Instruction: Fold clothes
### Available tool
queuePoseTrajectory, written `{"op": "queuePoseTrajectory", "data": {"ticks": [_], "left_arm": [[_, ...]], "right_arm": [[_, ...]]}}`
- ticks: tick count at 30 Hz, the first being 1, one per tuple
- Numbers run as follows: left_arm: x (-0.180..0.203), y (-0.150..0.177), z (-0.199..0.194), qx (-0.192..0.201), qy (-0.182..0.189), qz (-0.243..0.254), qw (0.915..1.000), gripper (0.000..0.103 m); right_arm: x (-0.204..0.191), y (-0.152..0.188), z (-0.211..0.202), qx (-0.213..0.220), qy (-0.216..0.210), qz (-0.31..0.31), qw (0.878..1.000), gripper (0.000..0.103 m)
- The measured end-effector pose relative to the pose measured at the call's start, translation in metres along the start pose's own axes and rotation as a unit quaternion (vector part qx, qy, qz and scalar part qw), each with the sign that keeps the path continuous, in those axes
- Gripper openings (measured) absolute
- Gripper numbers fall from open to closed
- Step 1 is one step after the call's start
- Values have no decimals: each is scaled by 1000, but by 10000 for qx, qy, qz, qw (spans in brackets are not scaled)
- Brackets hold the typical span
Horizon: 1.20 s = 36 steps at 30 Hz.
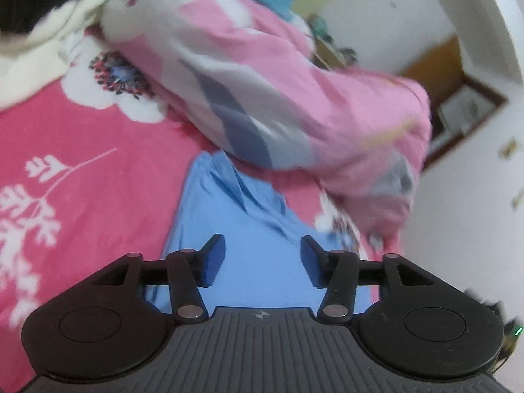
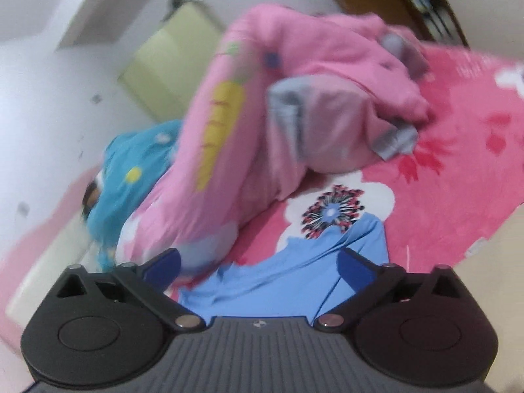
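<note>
A light blue garment (image 1: 242, 229) lies rumpled on a pink flowered bedspread (image 1: 82, 177). My left gripper (image 1: 263, 258) hovers over it, open, with nothing between its blue pads (image 1: 214, 258). In the right wrist view the same blue garment (image 2: 278, 281) lies below my right gripper (image 2: 260, 268), whose jaws stand wide apart and hold nothing. Whether either gripper touches the cloth I cannot tell.
A bulky pink quilt (image 1: 262, 91) with grey and white patches is heaped just beyond the garment. It shows in the right wrist view as the pink quilt (image 2: 294, 98) with a carrot print. A teal pillow (image 2: 131, 177) and a cream cloth (image 1: 42, 52) lie near the wall.
</note>
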State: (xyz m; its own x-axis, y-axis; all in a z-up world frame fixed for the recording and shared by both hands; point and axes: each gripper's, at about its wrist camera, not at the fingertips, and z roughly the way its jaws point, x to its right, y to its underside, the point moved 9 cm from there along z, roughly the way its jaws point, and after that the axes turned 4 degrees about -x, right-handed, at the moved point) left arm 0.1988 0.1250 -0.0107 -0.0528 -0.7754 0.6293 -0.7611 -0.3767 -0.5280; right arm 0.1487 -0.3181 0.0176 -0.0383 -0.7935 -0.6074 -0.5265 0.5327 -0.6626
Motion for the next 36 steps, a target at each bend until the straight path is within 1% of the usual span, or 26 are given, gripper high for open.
{"op": "queuePoseTrajectory", "data": {"ticks": [3, 5, 8, 9, 11, 13, 14, 15, 17, 18, 19, 20, 21, 23, 24, 25, 26, 27, 28, 29, 30, 31, 32, 36], "left_arm": [[3, 33, -14, -68, -75, 194, 9998, 57], [-1, 57, -13, -152, -51, 175, 9997, 57], [-10, 89, -1, -216, -19, 32, 9998, 57], [-13, 96, 3, -213, 13, -58, 9998, 57], [-19, 106, 14, -155, 109, -255, 9995, 57], [-27, 107, 24, -52, 151, -542, 9984, 57], [-32, 106, 31, 1, 184, -718, 9972, 57], [-37, 105, 36, 49, 186, -883, 9959, 56], [-50, 98, 49, 140, 187, -1234, 9921, 49], [-54, 93, 53, 233, 225, -1375, 9900, 48], [-59, 88, 57, 347, 280, -1498, 9877, 44], [-61, 82, 61, 428, 318, -1571, 9861, 41], [-64, 77, 66, 494, 350, -1623, 9849, 40], [-67, 69, 75, 576, 319, -1660, 9839, 30], [-67, 67, 79, 629, 291, -1645, 9839, 28], [-68, 65, 82, 685, 259, -1624, 9840, 21], [-69, 63, 85, 740, 222, -1624, 9837, 15], [-70, 62, 88, 788, 198, -1660, 9828, 12], [-71, 61, 90, 845, 192, -1713, 9814, 8], [-71, 61, 91, 917, 198, -1736, 9803, 7], [-70, 61, 90, 985, 179, -1717, 9801, 6], [-68, 61, 88, 1043, 151, -1666, 9804, 5], [-66, 60, 85, 1099, 125, -1608, 9808, 4], [-59, 56, 60, 1302, 161, -1524, 9796, 2]], "right_arm": [[-10, 31, -24, 70, 179, -246, 9995, 103], [-3, 57, -31, 151, 310, -106, 9993, 103], [19, 96, -27, 24, 15, 342, 9994, 103], [27, 106, -22, -100, -53, 612, 9981, 103], [44, 131, -4, -534, -186, 1331, 9895, 103], [55, 147, 14, -844, -167, 1726, 9812, 103], [60, 152, 23, -906, -139, 1857, 9783, 103], [64, 152, 29, -909, -79, 1892, 9777, 103], [67, 141, 37, -786, -31, 1936, 9779, 103], [69, 136, 41, -723, -8, 1958, 9780, 103], [74, 129, 47, -638, 88, 1976, 9782, 103], [79, 122, 53, -553, 186, 1994, 9782, 100], [85, 118, 59, -500, 217, 2062, 9770, 100], [95, 109, 71, -382, 273, 2212, 9741, 97], [96, 106, 76, -332, 318, 2179, 9749, 96], [98, 101, 81, -271, 416, 2092, 9766, 90], [102, 99, 86, -210, 544, 2057, 9769, 80], [106, 96, 90, -149, 674, 2024, 9769, 75], [110, 95, 93, -78, 726, 2036, 9763, 64], [112, 94, 95, -56, 770, 2036, 9760, 47], [115, 93, 97, -35, 814, 2035, 9757, 36], [118, 93, 99, -46, 786, 2108, 9743, 19], [120, 93, 100, -57, 756, 2185, 9729, 12], [110, 88, 80, 136, 468, 2196, 9744, 9]]}}
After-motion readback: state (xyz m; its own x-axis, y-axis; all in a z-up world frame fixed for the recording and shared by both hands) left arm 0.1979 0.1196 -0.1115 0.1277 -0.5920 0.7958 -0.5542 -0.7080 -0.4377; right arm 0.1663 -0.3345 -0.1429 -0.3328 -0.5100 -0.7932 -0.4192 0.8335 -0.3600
